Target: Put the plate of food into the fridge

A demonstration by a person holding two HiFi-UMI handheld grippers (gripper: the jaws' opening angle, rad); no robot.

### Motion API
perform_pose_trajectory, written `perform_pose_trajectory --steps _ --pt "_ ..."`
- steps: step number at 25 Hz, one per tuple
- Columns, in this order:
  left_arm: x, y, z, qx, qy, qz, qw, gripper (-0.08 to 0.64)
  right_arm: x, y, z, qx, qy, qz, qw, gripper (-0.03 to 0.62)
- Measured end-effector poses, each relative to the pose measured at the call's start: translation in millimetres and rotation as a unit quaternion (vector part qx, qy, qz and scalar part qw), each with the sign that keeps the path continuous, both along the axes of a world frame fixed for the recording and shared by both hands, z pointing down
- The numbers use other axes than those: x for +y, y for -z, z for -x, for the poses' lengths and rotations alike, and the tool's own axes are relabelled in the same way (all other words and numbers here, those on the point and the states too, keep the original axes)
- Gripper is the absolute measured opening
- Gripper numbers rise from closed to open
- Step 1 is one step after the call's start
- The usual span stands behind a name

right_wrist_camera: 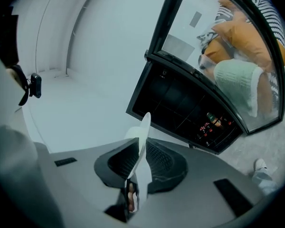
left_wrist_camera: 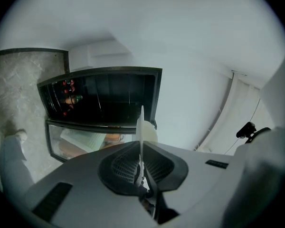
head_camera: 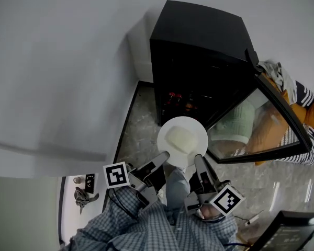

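Left gripper (head_camera: 164, 157) first: jaws clamped on the plate's (head_camera: 197, 127) near-left rim, the thin white edge pinched between the ribbed pads (left_wrist_camera: 124, 163). Centre stage, the plate sits level with pale food (head_camera: 180, 139) on it, held just in front of the open black fridge (head_camera: 199, 41). Right gripper (head_camera: 199, 160) mirrors its partner, closed down on the near-right rim. The glass door (head_camera: 261, 114) stands wide at the right, with bottles (head_camera: 177, 99) low inside. This looks like the carry-in. Next, both tongs should push forward together, plate flat, onto a free shelf.
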State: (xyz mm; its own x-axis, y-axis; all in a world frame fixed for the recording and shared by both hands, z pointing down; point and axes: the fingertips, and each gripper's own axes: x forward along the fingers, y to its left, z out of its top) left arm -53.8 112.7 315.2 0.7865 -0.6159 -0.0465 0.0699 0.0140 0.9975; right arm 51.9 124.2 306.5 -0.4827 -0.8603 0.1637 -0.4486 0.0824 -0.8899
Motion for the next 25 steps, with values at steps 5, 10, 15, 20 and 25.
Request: perform_pose_trajectory --steps 5,10,15,20,25 --pt "-34 0 -13 -0.011 0.018 -0.010 0.9997 0.022 -37 -3 -12 -0.019 0.015 0.009 1.000 0.053" --pt "-60 -7 -25 -0.016 0.035 -0.016 0.9992 0.023 -67 -8 -23 -0.014 0.039 0.011 0.999 0.051" --pt "-82 -16 -32 -0.024 0.048 -0.016 0.9984 0.021 -91 -18 -31 -0.018 0.060 0.015 0.998 0.051" --pt "-97 -28 -37 -0.034 0.064 -0.015 0.9973 0.023 -110 -31 -37 -0.015 0.078 0.017 0.997 0.051" --pt "-108 -48 -35 -0.039 0.067 -0.003 0.9969 0.021 -123 -48 -35 -0.011 0.087 0.024 0.996 0.051"
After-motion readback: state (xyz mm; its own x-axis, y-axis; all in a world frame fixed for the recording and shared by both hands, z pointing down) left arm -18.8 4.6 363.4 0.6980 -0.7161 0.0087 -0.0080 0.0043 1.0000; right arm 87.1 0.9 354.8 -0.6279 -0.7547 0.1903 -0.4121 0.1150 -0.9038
